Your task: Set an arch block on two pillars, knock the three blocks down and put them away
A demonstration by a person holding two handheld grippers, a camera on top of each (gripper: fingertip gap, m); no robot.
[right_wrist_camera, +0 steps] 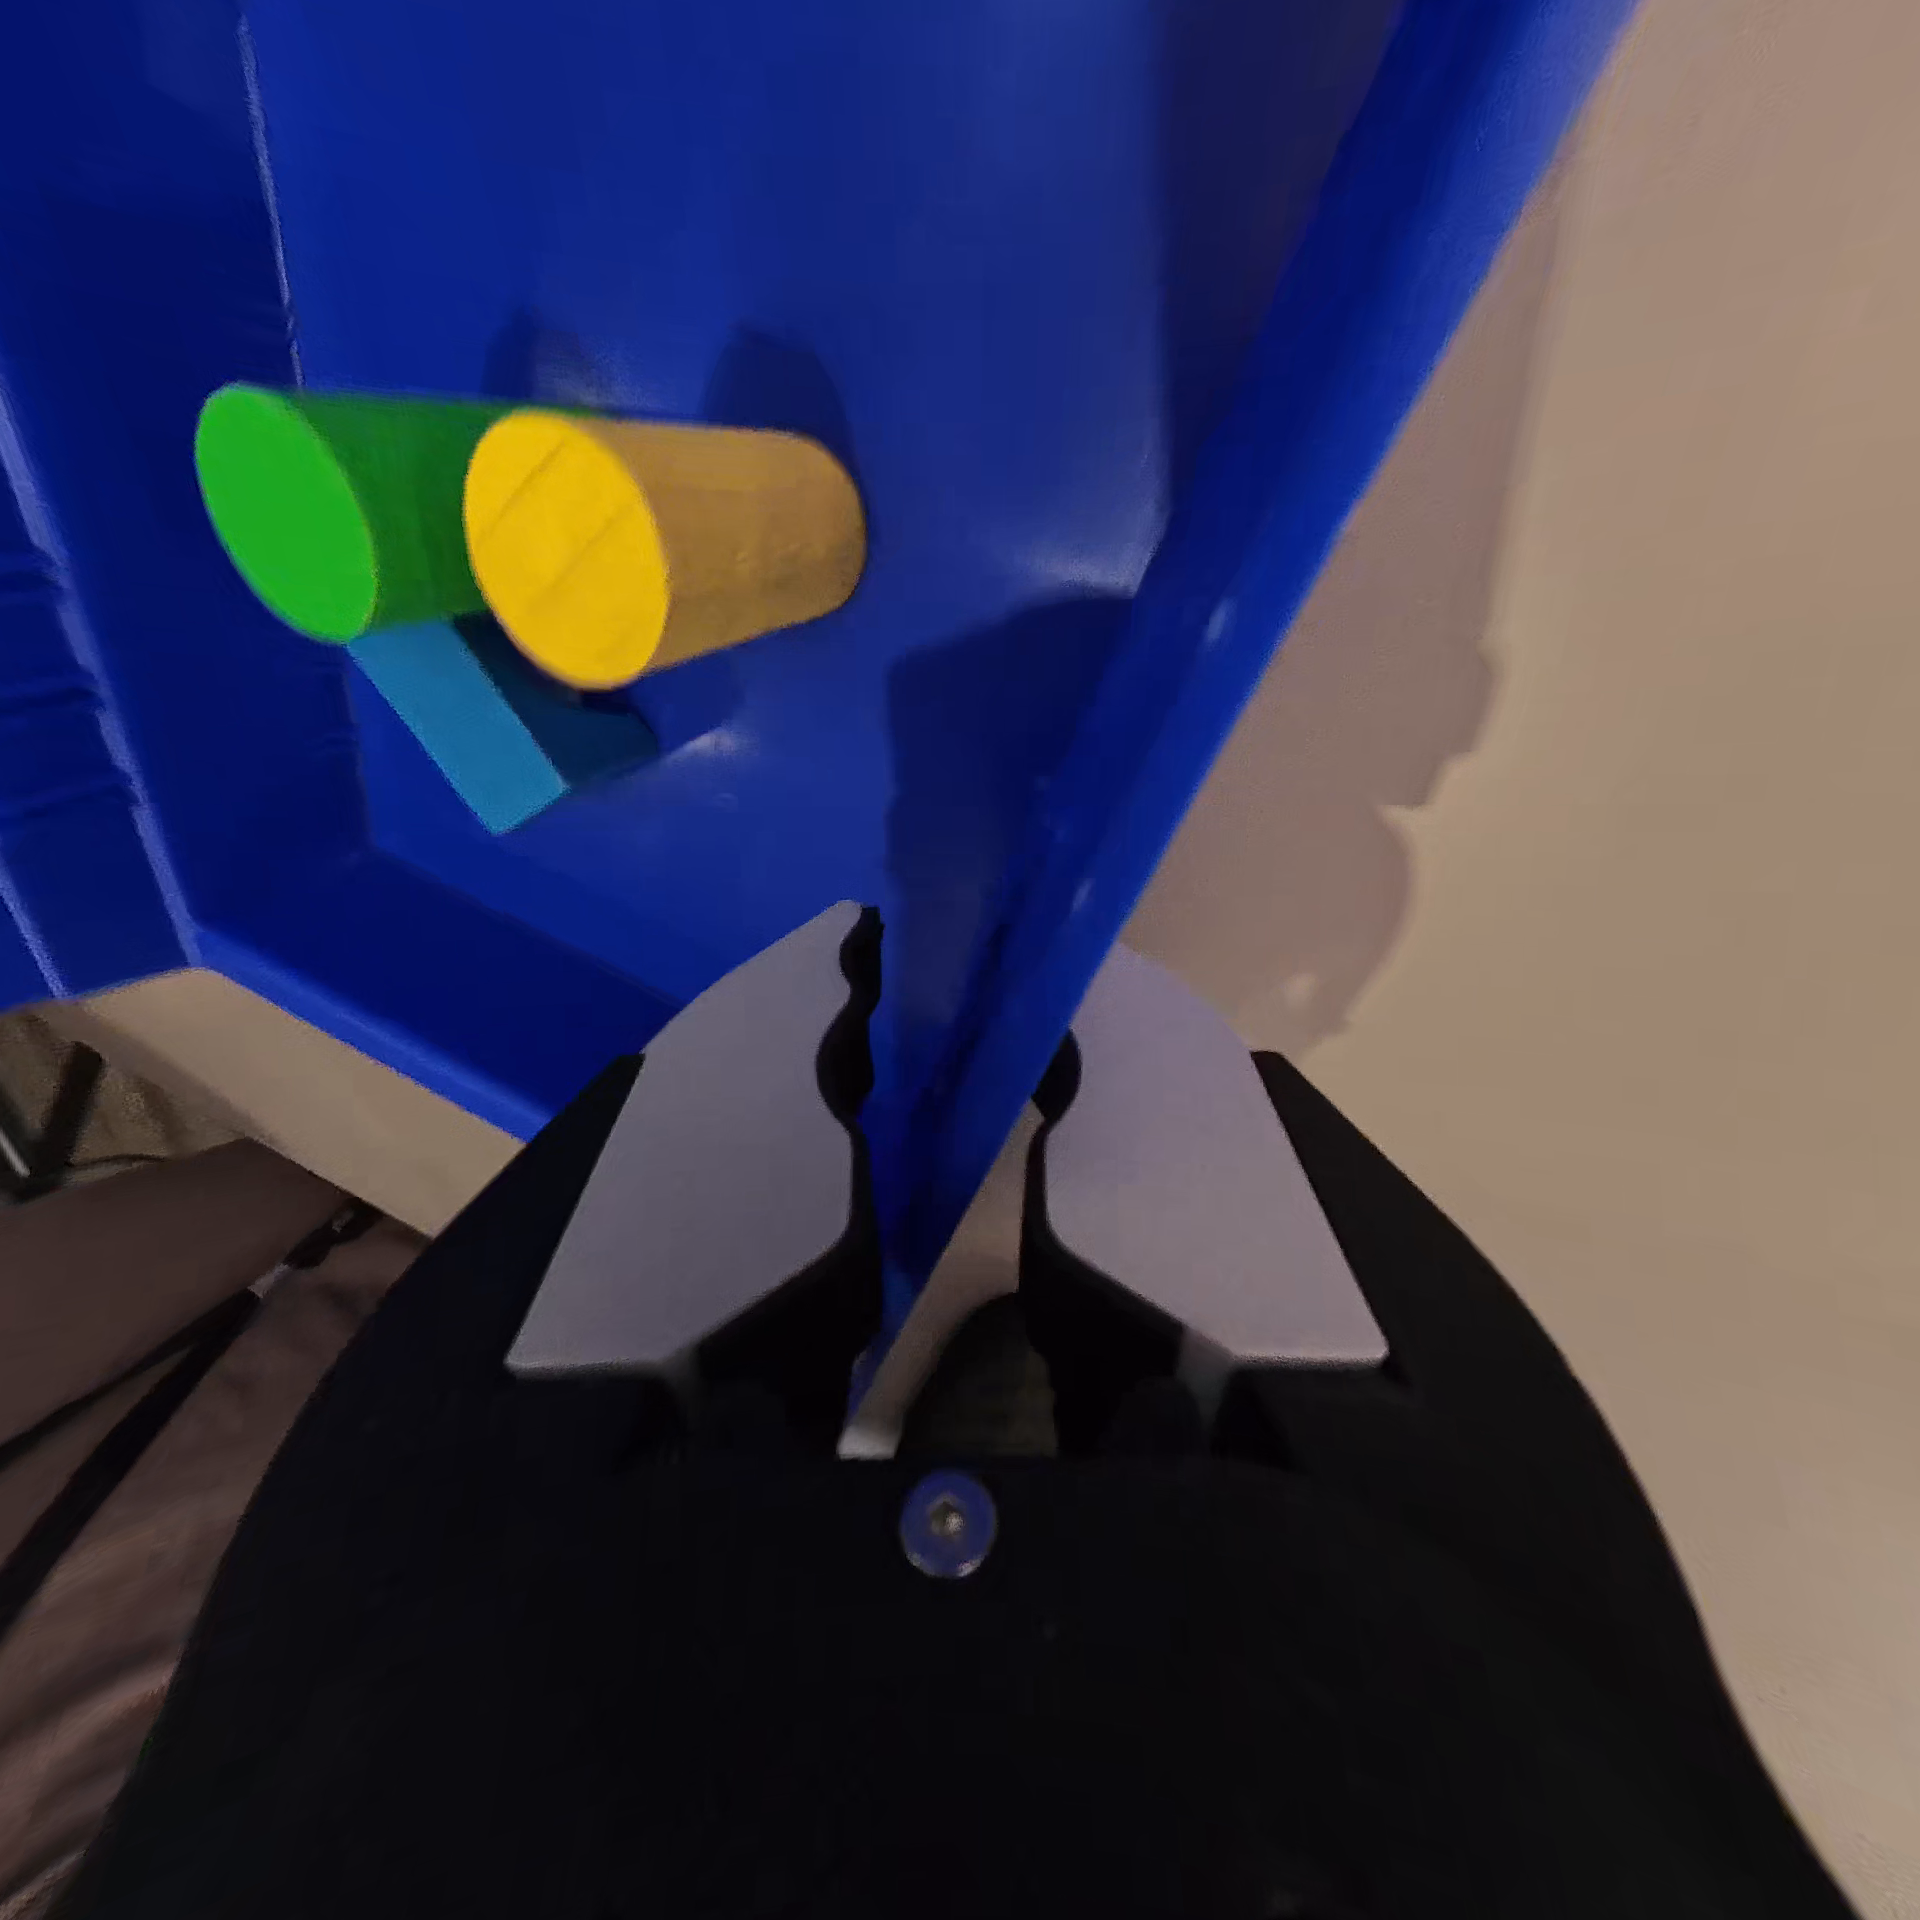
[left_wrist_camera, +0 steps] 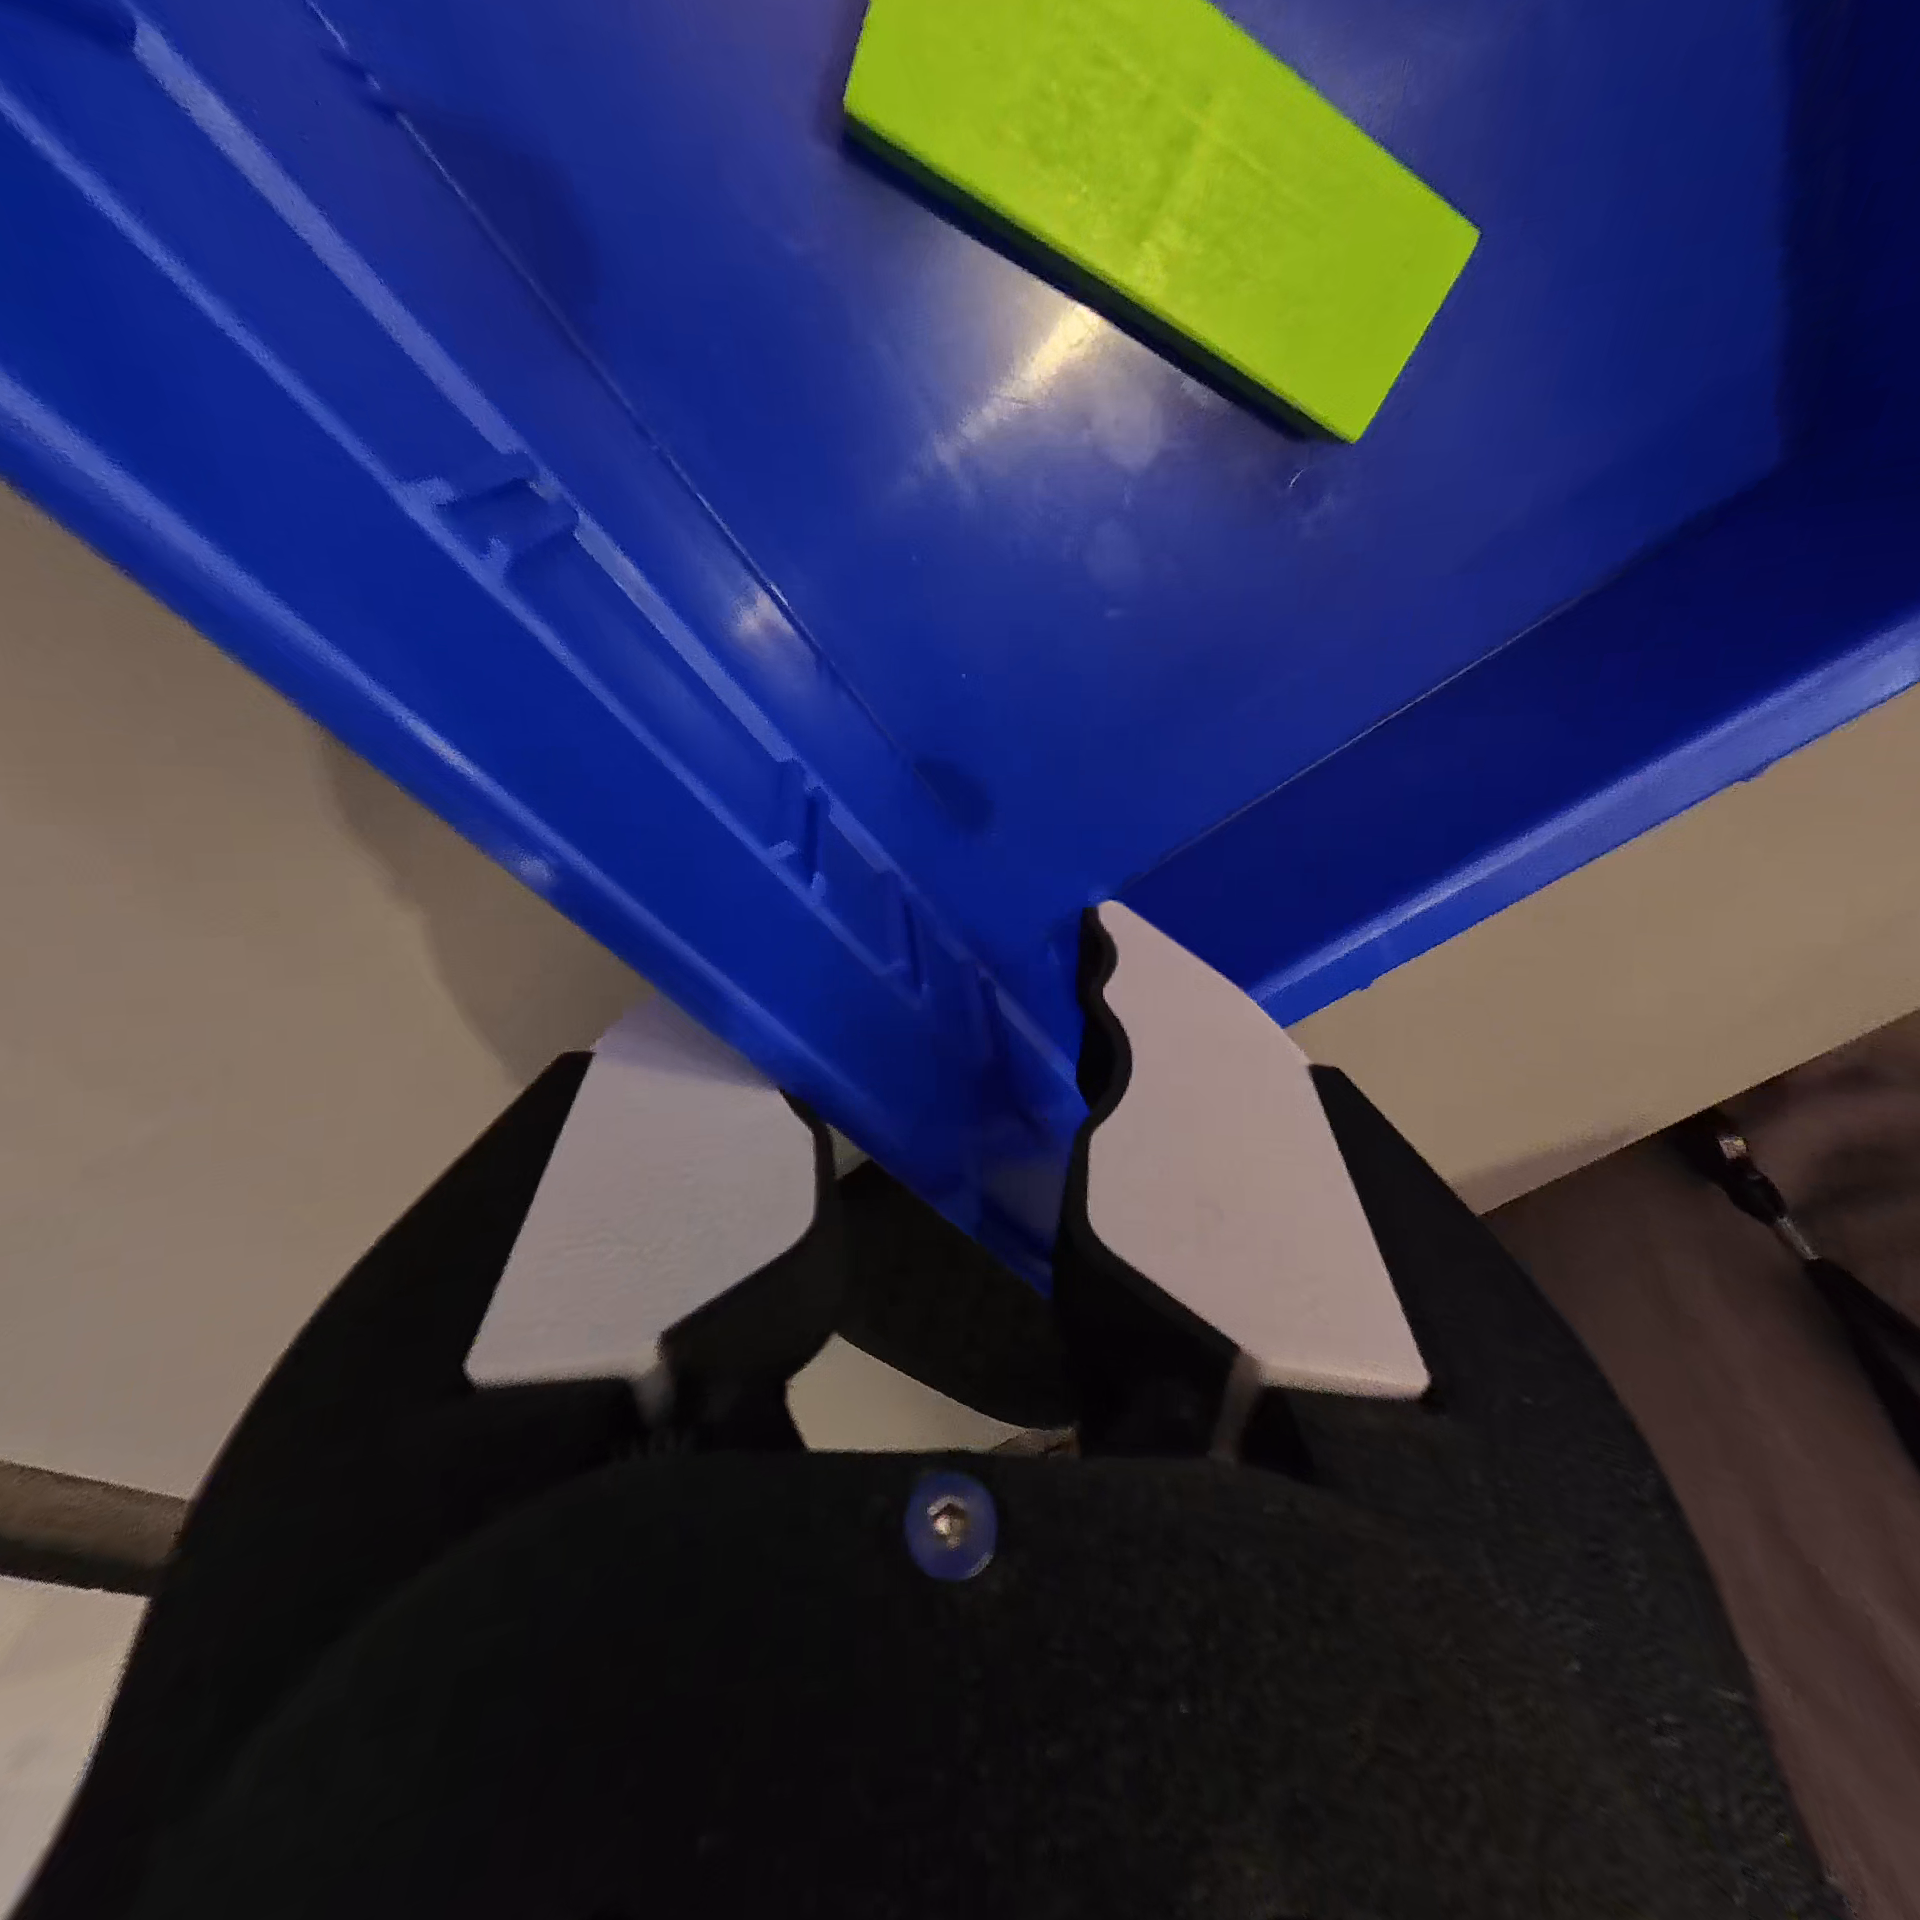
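Observation:
A blue plastic bin (left_wrist_camera: 935, 623) fills both views. My left gripper (left_wrist_camera: 883, 987) is shut on the bin's wall near a corner, one finger inside and one outside. My right gripper (right_wrist_camera: 987, 935) is shut on another wall of the bin (right_wrist_camera: 727, 208) in the same way. A lime-green flat block (left_wrist_camera: 1153, 208) lies on the bin floor. In the right wrist view a green cylinder (right_wrist_camera: 312, 509) and a yellow cylinder (right_wrist_camera: 644, 540) sit side by side in the bin, touching, their round ends facing the camera. A light blue block (right_wrist_camera: 468, 727) lies partly under them.
A beige tabletop (left_wrist_camera: 208, 935) lies outside the bin and also shows in the right wrist view (right_wrist_camera: 1558, 727). The table's edge and a person's brownish clothing (left_wrist_camera: 1818, 1455) are at the lower right, and the clothing is also at the lower left of the right wrist view (right_wrist_camera: 156, 1299). Spacing between my two grippers at the tips: around 40 centimeters.

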